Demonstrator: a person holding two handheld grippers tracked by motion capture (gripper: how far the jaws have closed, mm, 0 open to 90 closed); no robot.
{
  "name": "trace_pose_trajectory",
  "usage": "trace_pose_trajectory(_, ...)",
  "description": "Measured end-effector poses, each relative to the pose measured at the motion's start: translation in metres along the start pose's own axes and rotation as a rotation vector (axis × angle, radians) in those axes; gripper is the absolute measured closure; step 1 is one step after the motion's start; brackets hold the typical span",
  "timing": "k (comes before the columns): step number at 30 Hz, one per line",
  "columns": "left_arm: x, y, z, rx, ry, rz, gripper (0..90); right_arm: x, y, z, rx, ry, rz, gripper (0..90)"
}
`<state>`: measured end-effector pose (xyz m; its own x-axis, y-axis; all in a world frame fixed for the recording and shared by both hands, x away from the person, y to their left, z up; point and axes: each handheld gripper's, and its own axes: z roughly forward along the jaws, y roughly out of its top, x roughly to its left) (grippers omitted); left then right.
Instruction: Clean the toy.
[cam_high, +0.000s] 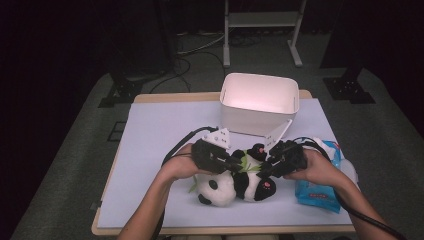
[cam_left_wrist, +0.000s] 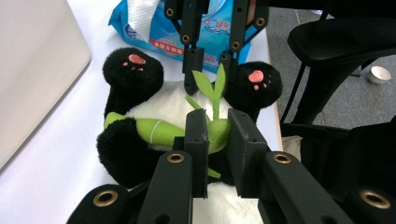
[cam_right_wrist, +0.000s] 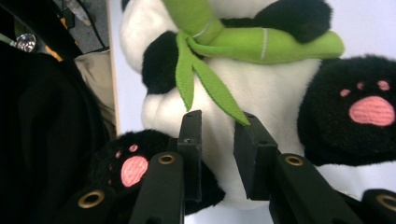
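Observation:
A black-and-white plush panda (cam_high: 220, 190) lies on its back on the pale table mat (cam_high: 155, 145), hugging a green plush bamboo stalk (cam_left_wrist: 159, 131). My left gripper (cam_left_wrist: 218, 135) comes from the panda's head side and is shut on the end of the stalk where the leaves start. My right gripper (cam_right_wrist: 219, 133) faces it from the feet side, low over the white belly (cam_right_wrist: 261, 93). Its jaws stand apart on either side of the green leaves (cam_left_wrist: 208, 86), and one leaf tip (cam_right_wrist: 236, 114) brushes a finger. In the high view both grippers (cam_high: 239, 167) (cam_high: 261, 170) meet over the panda's middle.
A white bin (cam_high: 257, 102) stands just behind the panda. A blue pack of wet wipes (cam_high: 320, 192) lies under my right forearm at the table's right edge. A black chair (cam_left_wrist: 341, 42) stands beside the table on that side.

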<state>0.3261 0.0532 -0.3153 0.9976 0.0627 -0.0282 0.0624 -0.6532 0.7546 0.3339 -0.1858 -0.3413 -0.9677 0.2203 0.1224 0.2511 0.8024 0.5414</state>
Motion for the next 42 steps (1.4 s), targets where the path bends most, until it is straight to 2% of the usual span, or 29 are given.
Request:
trace_pose_trajectory(7, -0.002, 0.002, 0.0, 0.005, -0.013, 0.009, 77.7, 0.007, -0.001, 0.0, 0.017, 0.024, -0.016, 71.3)
trace_pose_trajectory(15, 0.003, -0.009, -0.002, 0.021, -0.021, -0.021, 70.2, 0.006, 0.001, 0.001, 0.014, 0.029, -0.016, 70.5)
trace_pose_trajectory(25, 0.006, -0.019, -0.01, 0.017, 0.0, -0.046, 59.9, 0.003, 0.0, -0.004, -0.018, 0.018, -0.013, 67.0)
trace_pose_trajectory(29, 0.006, -0.026, -0.016, -0.001, 0.014, -0.062, 57.6, 0.001, -0.001, -0.004, -0.031, 0.016, -0.008, 65.3)
trace_pose_trajectory(37, 0.011, -0.044, -0.03, -0.019, 0.067, -0.11, 52.2, -0.004, -0.002, -0.009, -0.054, 0.015, -0.001, 58.2)
trace_pose_trajectory(42, 0.014, -0.059, -0.039, -0.015, 0.101, -0.133, 48.4, -0.009, -0.004, -0.015, -0.089, 0.003, 0.017, 50.0)
